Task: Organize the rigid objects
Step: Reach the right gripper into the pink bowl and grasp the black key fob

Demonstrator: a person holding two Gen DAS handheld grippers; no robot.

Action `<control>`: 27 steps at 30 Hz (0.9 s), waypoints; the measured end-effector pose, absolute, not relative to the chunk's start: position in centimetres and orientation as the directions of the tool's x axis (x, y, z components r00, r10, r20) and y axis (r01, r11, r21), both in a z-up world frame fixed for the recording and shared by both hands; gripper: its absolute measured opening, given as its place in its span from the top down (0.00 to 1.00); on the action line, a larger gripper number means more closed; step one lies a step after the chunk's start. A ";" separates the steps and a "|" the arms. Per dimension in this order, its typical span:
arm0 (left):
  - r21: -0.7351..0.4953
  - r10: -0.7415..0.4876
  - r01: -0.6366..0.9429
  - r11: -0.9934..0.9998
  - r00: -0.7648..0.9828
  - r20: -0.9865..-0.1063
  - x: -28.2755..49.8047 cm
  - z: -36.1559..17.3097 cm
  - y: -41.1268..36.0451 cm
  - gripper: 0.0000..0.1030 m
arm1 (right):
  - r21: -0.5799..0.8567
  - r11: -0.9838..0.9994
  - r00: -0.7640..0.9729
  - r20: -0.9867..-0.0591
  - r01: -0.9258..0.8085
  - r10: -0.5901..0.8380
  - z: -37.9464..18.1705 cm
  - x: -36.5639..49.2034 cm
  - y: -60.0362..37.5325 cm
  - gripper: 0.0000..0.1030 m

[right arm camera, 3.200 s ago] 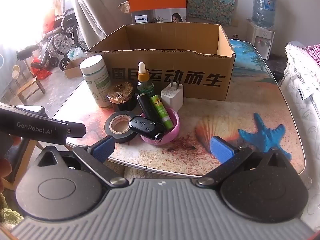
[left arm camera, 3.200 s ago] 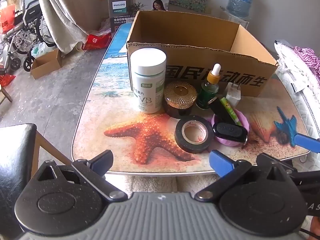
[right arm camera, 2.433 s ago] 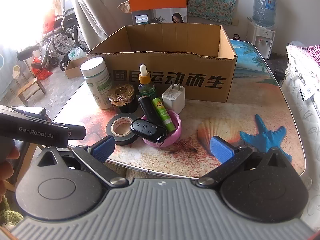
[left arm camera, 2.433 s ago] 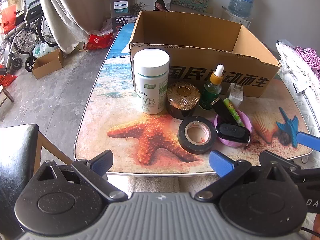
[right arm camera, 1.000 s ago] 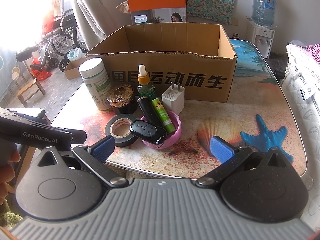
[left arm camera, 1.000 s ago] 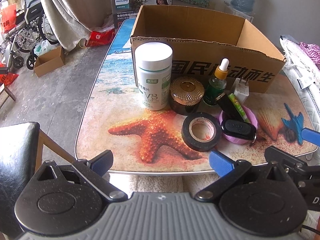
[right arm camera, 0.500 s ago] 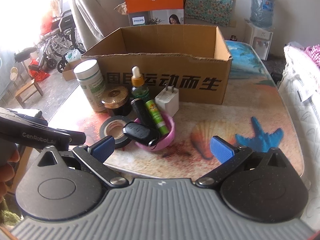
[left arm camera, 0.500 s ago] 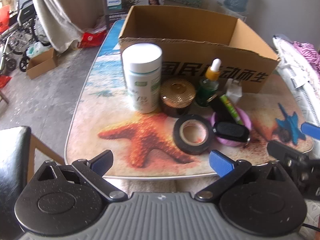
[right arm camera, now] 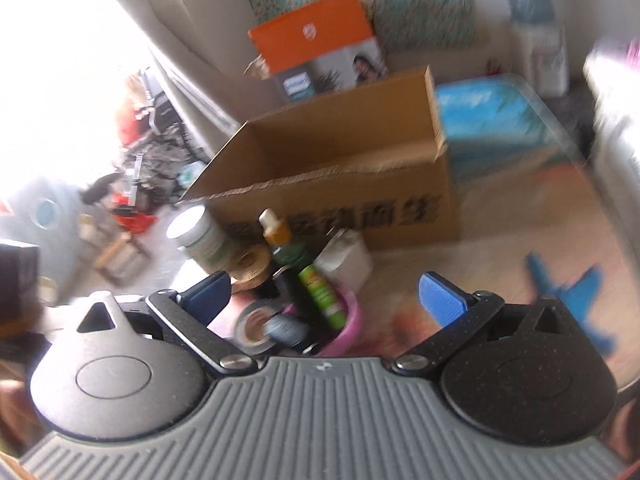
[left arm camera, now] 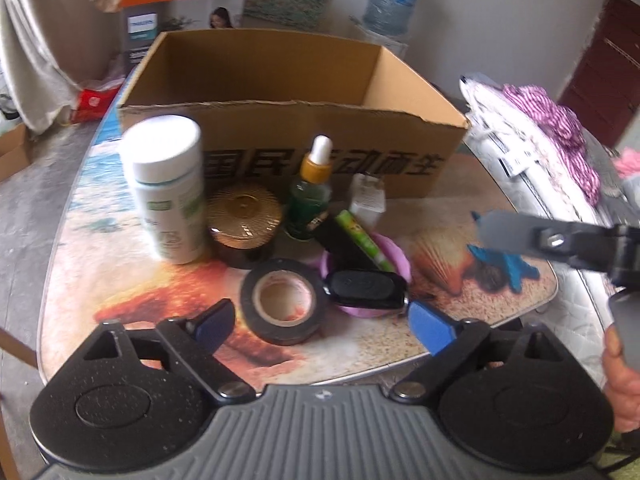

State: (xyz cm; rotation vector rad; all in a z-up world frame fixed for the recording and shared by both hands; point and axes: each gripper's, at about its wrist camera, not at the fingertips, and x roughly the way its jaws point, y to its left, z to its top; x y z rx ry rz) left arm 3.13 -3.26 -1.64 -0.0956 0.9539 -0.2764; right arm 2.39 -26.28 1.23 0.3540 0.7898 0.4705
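Cardboard box [left arm camera: 280, 136], brown, open at the top, black printed characters along its front wall, stands at the back of the table [left arm camera: 460, 344]; nothing shows inside it from either view. Table top carries a beach print with an orange starfish and a blue one.

Objects stand in a cluster just in front of the box:
- White bottle [left arm camera: 168, 192], upright, white cap, green-and-white label, at the cluster's left end.
- Black tape roll [left arm camera: 284, 300], lying flat, nearest the table's front edge.
- Dark jar with ribbed gold lid [left arm camera: 244, 220], touching the bottle's side.
- Pink bowl [left arm camera: 394, 254], holding a black key fob [left arm camera: 366, 289], a green tube [left arm camera: 362, 240] and a black stick.
- Green dropper bottle [left arm camera: 310, 200], amber collar, white bulb.
- White plug adapter [left arm camera: 366, 198], beside the box.

Left gripper [left arm camera: 324, 320]: jaws wide, closing, nothing between them.
Right gripper [right arm camera: 324, 296]: jaws wide, closing, nothing gripped; its view is blurred.
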 end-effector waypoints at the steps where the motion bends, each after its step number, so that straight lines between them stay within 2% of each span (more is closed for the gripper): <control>1: -0.203 -0.281 0.201 0.958 0.538 -0.794 3.3 -1.8 -3.5 0.19 | 0.502 0.824 0.589 -0.593 -0.262 0.549 0.5 2.7 -26.1 0.12; 3: -0.206 -0.295 0.223 0.953 0.520 -0.802 3.6 -2.1 -3.9 0.28 | 0.578 0.783 0.543 -0.591 -0.229 0.596 -0.8 3.1 -26.0 0.20; 5: -0.206 -0.305 0.243 0.948 0.508 -0.806 3.9 -2.3 -4.3 0.38 | 0.659 0.732 0.498 -0.582 -0.175 0.643 -2.4 3.8 -26.2 0.33; 7: -0.192 -0.303 0.261 0.946 0.506 -0.808 4.2 -2.4 -4.8 0.43 | 0.724 0.680 0.463 -0.567 -0.114 0.682 -3.8 4.4 -26.3 0.39; 13: -0.132 -0.283 0.315 0.940 0.504 -0.816 5.3 -2.6 -5.8 0.45 | 0.819 0.574 0.414 -0.532 0.029 0.739 -6.6 5.4 -26.6 0.54; 23: -0.157 -0.314 0.354 0.922 0.444 -0.839 7.0 -3.8 -6.4 0.45 | 0.845 0.514 0.398 -0.526 0.145 0.752 -9.2 6.4 -26.8 0.60; 27: -0.160 -0.324 0.364 0.918 0.452 -0.831 6.9 -3.8 -6.5 0.51 | 0.853 0.498 0.399 -0.516 0.159 0.758 -9.3 6.2 -26.5 0.61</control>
